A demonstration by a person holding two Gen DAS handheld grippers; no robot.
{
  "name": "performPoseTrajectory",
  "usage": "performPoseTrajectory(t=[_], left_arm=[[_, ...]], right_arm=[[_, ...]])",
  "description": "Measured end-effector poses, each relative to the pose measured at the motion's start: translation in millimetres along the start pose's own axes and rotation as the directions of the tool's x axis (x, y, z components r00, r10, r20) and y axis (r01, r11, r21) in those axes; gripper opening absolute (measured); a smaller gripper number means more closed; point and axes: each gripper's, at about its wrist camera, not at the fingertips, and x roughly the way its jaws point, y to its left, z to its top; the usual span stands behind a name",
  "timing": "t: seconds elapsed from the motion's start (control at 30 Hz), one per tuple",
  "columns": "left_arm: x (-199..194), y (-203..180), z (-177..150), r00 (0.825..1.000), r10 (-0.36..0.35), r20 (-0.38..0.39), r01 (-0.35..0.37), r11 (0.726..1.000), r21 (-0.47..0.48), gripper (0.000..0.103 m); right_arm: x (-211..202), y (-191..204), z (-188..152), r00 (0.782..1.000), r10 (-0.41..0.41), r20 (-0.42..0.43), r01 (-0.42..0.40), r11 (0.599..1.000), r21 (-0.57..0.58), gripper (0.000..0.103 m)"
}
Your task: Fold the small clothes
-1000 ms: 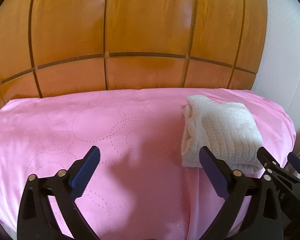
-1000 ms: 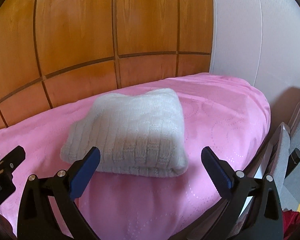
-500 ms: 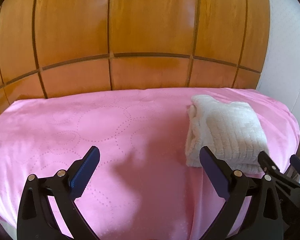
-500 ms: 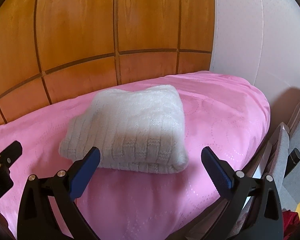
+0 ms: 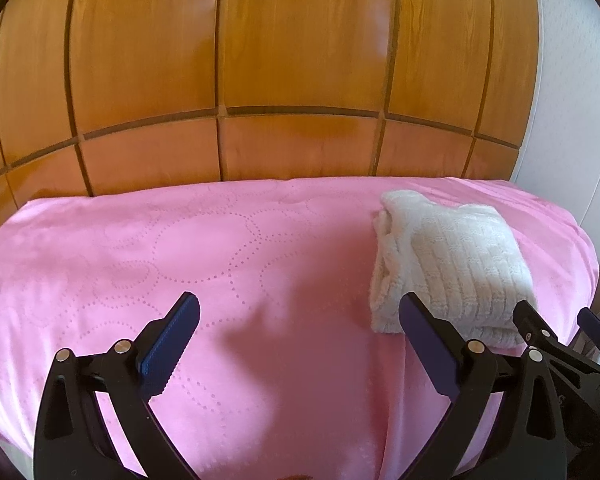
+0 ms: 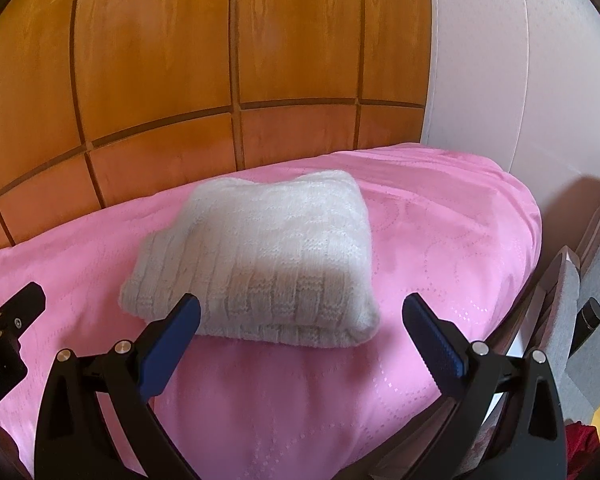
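Observation:
A folded cream knitted sweater (image 6: 268, 256) lies on the pink bedspread (image 6: 440, 240) near its right end. It also shows in the left wrist view (image 5: 452, 260), at the right. My left gripper (image 5: 300, 320) is open and empty above bare bedspread (image 5: 180, 248), left of the sweater. My right gripper (image 6: 300, 320) is open and empty, just in front of the sweater's near edge and not touching it. The right gripper also shows at the lower right of the left wrist view (image 5: 556, 320).
A wooden panelled wall (image 5: 280, 60) stands behind the bed. A white wall (image 6: 520, 72) is at the right. A chair with a grey cushion (image 6: 568, 304) stands beside the bed's right edge. Something red (image 6: 580, 432) lies low at the right.
Both grippers have drawn back slightly from the sweater and risen a little. The sweater has not moved. Both stay open.

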Motion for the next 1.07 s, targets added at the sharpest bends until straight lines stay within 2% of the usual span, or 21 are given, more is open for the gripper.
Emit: performPoseTrajectory(t=[0.43,0.7,1.07], left_arm=[[-2,2,-1,1.000,-0.001,0.000,0.001,1.000,0.011,0.099],[-1,10,1,1.000,-0.012,0.003,0.012,1.000,-0.024,0.099],[7,10,-4,0.999,0.006,-0.036,-0.007,1.000,-0.022,0.099]], right_arm=[[0,0,0,1.000,0.018,0.002,-0.018,1.000,-0.005,0.101],[3,3,-1,1.000,0.023,-0.012,-0.023,1.000,-0.015,0.101],[13,5,-5,0.999,0.035,-0.040,-0.036,0.999,-0.026,0.101]])
